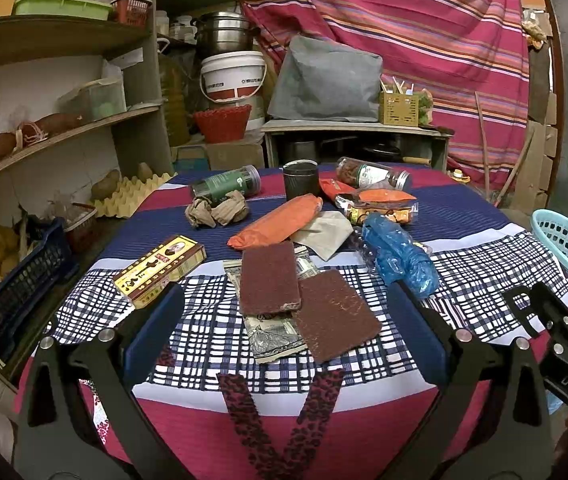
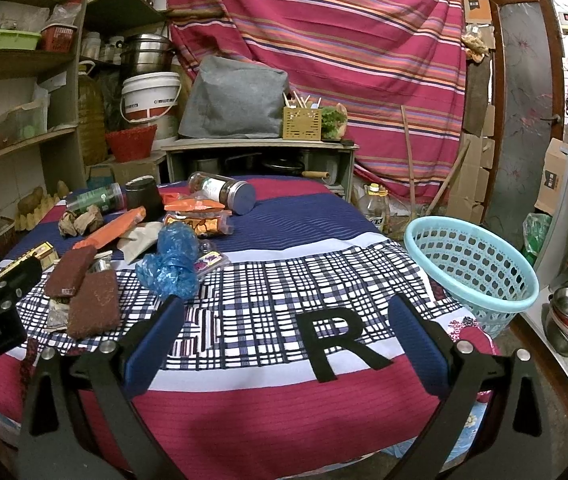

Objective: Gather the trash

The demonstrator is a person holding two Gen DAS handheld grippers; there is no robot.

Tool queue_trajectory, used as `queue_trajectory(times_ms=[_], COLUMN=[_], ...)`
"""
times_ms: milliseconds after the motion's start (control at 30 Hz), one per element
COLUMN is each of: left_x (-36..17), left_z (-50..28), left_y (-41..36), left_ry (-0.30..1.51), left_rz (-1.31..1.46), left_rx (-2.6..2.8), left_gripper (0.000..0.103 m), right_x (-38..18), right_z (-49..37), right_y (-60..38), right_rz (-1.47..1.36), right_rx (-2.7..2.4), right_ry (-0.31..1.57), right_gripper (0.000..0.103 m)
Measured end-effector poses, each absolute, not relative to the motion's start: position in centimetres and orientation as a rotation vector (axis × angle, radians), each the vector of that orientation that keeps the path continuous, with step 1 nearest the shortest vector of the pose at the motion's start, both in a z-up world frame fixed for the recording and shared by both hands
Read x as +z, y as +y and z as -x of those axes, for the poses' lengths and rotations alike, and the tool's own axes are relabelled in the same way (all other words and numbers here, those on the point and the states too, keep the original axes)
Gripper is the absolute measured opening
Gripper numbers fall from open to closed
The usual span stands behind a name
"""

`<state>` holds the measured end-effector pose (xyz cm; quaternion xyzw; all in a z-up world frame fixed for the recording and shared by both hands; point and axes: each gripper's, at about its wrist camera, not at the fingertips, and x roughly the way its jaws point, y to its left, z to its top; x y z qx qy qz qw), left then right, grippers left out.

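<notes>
Blue-padded and spread wide with nothing between them, the left gripper [image 1: 284, 320] and right gripper [image 2: 284, 320] hover short of the litter, the crumpled blue plastic bag [image 2: 172, 264] left of the empty pale-blue plastic mesh basket [image 2: 472, 272], ready for drops.

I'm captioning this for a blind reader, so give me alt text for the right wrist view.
Open right gripper hovers over a cloth-covered table, holding nothing. Litter is piled at its left; an empty basket sits at its right.
</notes>
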<state>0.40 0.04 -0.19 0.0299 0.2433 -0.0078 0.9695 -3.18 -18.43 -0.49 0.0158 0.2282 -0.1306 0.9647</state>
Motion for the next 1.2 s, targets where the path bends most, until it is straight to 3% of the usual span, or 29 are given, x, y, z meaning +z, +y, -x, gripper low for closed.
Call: queue_trajectory(times_ms=[467, 767, 1200], left_x=[1.4, 1.7, 1.9], left_z=[-2.0, -5.9, -8.3], left_y=[4.0, 5.7, 6.0], left_ry=[0.485, 0.514, 0.513], left_rz=[0.018, 0.011, 0.005], left_rx=[0.084, 0.153, 0.202], left_gripper=[0.098, 0.098, 0.098], right_x=[0.0, 2.7, 3.4], right_z=[2.1, -1.0, -6.5], right_y=[-17.7, -16.9, -15.2], right_rz=[-0.001, 0.016, 0.040], right_rx=[-0.231, -0.146, -0.067], right_ry=[0.468, 0.377, 0.438], right_gripper=[0.099, 0.099, 0.099])
